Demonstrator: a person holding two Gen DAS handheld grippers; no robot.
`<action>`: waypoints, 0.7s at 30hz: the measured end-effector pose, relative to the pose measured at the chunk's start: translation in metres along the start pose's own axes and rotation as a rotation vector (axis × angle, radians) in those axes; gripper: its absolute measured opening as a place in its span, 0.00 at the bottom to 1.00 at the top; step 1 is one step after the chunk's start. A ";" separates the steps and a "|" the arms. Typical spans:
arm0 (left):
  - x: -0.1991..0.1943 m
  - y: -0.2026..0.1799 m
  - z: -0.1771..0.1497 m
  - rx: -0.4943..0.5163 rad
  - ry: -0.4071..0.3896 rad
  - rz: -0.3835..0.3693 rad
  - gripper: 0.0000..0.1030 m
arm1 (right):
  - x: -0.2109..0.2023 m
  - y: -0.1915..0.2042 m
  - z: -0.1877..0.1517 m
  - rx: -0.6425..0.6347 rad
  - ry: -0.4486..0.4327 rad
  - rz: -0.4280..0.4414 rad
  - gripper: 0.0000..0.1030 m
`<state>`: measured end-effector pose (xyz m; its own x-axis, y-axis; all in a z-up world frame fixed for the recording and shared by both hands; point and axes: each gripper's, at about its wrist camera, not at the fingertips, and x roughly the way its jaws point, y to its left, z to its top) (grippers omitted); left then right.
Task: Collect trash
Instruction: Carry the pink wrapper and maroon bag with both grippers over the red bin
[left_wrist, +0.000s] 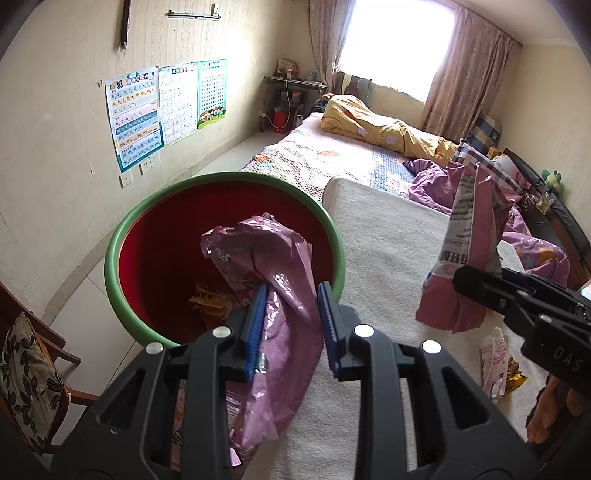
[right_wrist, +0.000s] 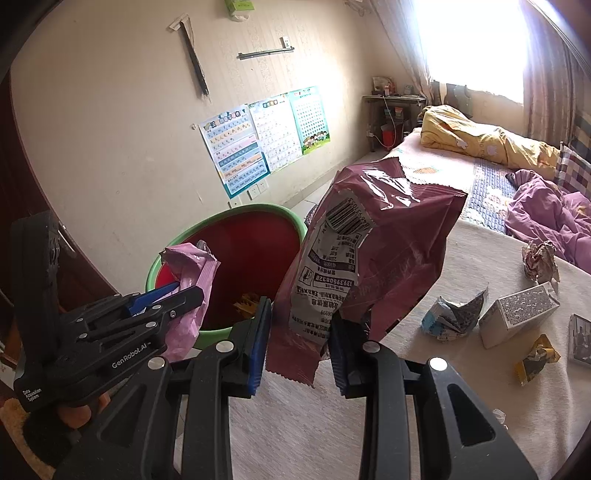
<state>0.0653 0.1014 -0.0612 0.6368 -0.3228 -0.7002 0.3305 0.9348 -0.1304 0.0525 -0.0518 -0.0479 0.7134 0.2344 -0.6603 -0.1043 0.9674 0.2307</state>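
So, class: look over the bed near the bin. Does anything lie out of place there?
Yes. Litter lies loose on the cream blanket: a crumpled paper ball, a crushed blue-white carton, a small box tipped on its side, and a yellow wrapper. None has reached the bin.

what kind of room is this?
Most likely a lived-in bedroom: a bed with rumpled yellow bedding, children's learning charts on the wall, and a curtained window.
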 end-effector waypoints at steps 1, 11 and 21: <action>0.000 0.002 0.001 0.001 0.000 -0.002 0.27 | 0.001 0.002 0.000 0.000 0.000 -0.001 0.28; 0.008 0.010 0.007 0.018 0.005 -0.019 0.26 | 0.009 0.006 0.002 0.008 -0.002 -0.011 0.28; 0.015 0.011 0.013 0.032 0.012 -0.037 0.27 | 0.014 0.008 0.003 0.016 0.008 -0.019 0.28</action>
<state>0.0877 0.1050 -0.0642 0.6158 -0.3549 -0.7035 0.3760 0.9170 -0.1334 0.0634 -0.0412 -0.0534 0.7093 0.2169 -0.6707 -0.0800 0.9701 0.2292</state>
